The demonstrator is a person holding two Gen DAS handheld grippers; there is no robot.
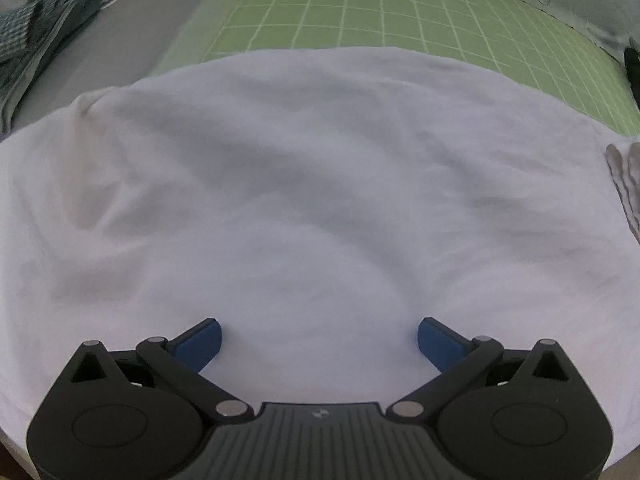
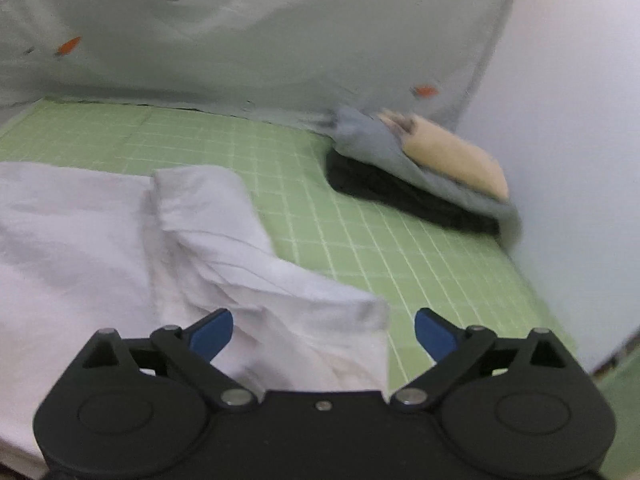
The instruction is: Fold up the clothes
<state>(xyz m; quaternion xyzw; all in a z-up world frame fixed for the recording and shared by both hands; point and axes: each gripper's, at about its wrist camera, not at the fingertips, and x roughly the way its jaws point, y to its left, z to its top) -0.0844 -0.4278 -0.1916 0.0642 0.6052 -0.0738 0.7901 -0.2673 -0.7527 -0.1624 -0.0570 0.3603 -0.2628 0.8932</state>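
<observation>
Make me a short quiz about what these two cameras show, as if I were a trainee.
1. True or false: the right tongs are clamped on the white shirt.
2. Which colour is the mat under the shirt? A) blue B) green C) red
3. Fill in: the pile of folded clothes lies at the mat's far ___ corner in the right camera.

Key
1. False: their blue fingers stand wide apart, with the sleeve lying loose between them. The left tongs are open too.
2. B, green with a pale grid.
3. Right, beside the pale wall.
</observation>
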